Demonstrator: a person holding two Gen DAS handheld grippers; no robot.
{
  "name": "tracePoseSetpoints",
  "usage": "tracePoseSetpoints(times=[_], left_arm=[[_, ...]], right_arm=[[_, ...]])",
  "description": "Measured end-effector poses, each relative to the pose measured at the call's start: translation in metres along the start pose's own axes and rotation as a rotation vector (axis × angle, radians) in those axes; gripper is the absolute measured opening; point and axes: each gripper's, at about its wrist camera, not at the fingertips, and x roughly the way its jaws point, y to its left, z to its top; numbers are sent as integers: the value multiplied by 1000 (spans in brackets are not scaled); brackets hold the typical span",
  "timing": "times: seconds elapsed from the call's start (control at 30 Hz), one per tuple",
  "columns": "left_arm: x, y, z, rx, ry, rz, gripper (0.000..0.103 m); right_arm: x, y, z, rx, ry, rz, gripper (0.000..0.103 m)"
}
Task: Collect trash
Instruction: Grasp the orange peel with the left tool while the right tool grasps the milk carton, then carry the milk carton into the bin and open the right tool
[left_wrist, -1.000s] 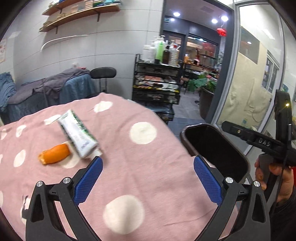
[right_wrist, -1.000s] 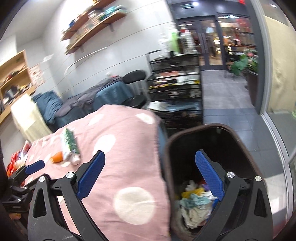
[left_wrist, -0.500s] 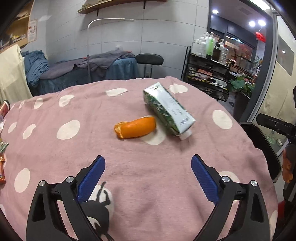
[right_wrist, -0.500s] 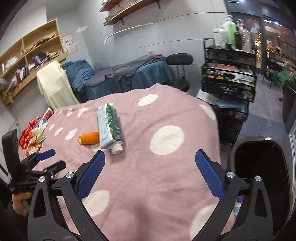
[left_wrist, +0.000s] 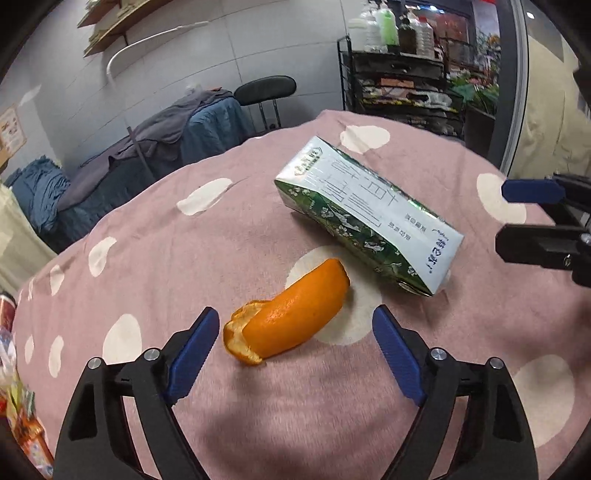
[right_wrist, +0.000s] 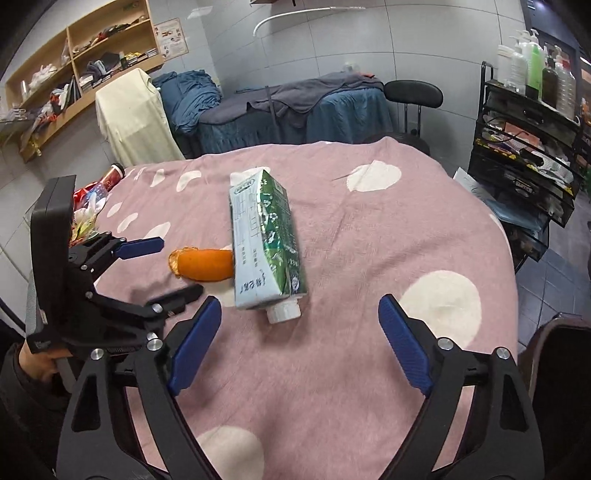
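Note:
An orange peel (left_wrist: 291, 314) and a green-and-white drink carton (left_wrist: 369, 218) lie side by side on the pink spotted tablecloth (left_wrist: 184, 258). My left gripper (left_wrist: 293, 317) hangs just over the peel. The peel sits between its blue pads, which are closing and are not touching it. In the right wrist view the carton (right_wrist: 266, 240) lies with its white cap toward me, the peel (right_wrist: 203, 264) at its left. My right gripper (right_wrist: 300, 306) is closing, its pads apart from the carton's capped end at their mouth. The left gripper (right_wrist: 166, 271) shows at left.
Snack wrappers and a red can (right_wrist: 88, 206) lie at the table's left edge. A dark bin (right_wrist: 554, 343) stands at the lower right beside the table. Behind are a black stool (right_wrist: 412, 92), a wire rack with bottles (right_wrist: 528, 147) and a cloth-covered bed (right_wrist: 295, 107).
Both grippers have swung away from the bin and come in over the table toward the peel and carton. Their jaws have narrowed, the left more than the right.

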Motion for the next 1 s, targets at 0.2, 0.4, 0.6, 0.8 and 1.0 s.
tracePoseSetpoints(times=[0.2,0.4,0.6,0.8,1.0], left_arm=[[0,-4,1,44,6,18,30],[-28,21,-15,-147,-58,-23,23],[-56,32,-29,-266,-125,-36,23],[-68,26,-32,-298,-151,-30,23],[-75,25,-36,-340,-174,-38,23]], right_arm=[[16,1,8,1,20,3,82],[37,18,16,-90,59,9,81],[64,45,19,-215,104,-27,74],[81,49,19,-232,131,-69,55],[67,35,18,-148,115,-6,53]])
